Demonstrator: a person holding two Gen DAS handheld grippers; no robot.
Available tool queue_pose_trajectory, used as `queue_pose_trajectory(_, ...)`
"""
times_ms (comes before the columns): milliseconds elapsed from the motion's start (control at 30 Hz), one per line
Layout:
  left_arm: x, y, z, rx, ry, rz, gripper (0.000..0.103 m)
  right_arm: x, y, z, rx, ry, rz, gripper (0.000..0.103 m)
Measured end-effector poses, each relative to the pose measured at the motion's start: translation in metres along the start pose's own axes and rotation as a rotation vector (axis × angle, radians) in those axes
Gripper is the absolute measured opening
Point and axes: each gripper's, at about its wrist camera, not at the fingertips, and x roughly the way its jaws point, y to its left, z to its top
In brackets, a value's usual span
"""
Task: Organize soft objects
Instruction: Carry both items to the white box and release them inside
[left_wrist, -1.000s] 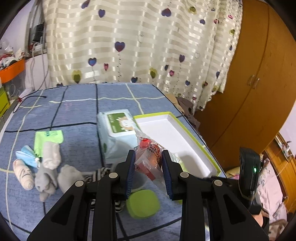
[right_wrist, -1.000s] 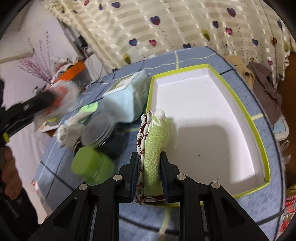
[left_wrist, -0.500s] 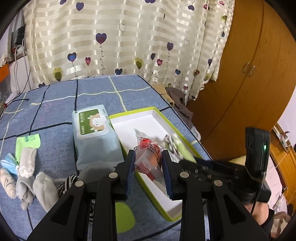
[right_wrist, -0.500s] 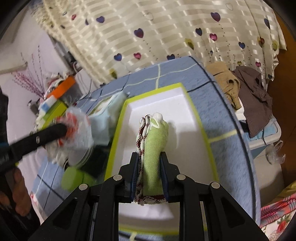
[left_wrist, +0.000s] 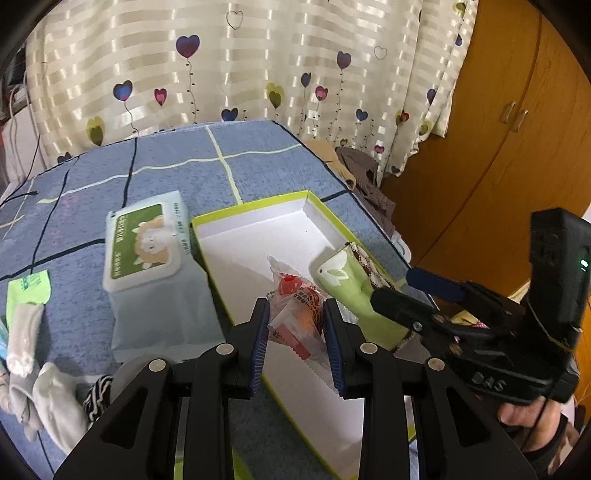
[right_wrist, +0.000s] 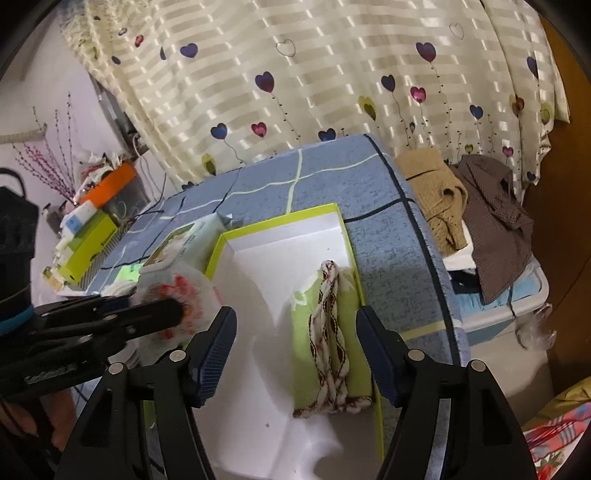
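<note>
A white box with a lime rim (left_wrist: 251, 211) (right_wrist: 277, 220) lies on the blue bedspread. My left gripper (left_wrist: 294, 308) hangs over its near part with a clear snack packet (left_wrist: 295, 295) with red contents between its pads. Its jaws are opening, and the pads still touch the packet. In the right wrist view the packet (right_wrist: 184, 295) shows blurred at that gripper's tip. My right gripper (right_wrist: 295, 314) (left_wrist: 391, 286) is opening, its pads well apart. Between them, untouched, a folded green cloth with a red-and-white braided trim (right_wrist: 325, 332) (left_wrist: 343, 280) lies in the box against its right wall.
A wet-wipes pack (left_wrist: 147, 251) (right_wrist: 181, 240) lies along the box's left side. Several socks (left_wrist: 22, 332) and a green sachet (left_wrist: 27, 291) sit at the far left. Clothes (right_wrist: 480, 210) are heaped off the bed's right edge, with a wooden wardrobe (left_wrist: 498, 147) beyond.
The left gripper carried the packet rightward from above the loose items to above the box. The right gripper opened, and the green cloth now rests in the box.
</note>
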Motion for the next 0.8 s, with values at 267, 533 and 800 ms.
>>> queue_pose_trajectory(267,0.003,0.003,0.003,0.0,-0.005,0.0,0.045,-0.014,0.002,-0.007,-0.006,-0.006,-0.057,0.068)
queue_pose_trajectory(533,-0.039,0.009,-0.008,-0.01,-0.07,-0.052,0.045,-0.036,0.025,-0.018,-0.034,-0.027,-0.095,0.067)
queue_pose_trajectory(800,-0.079,0.019,-0.031,-0.031,-0.111,-0.079,0.045,-0.063,0.067,-0.033,-0.087,-0.058,-0.13,0.067)
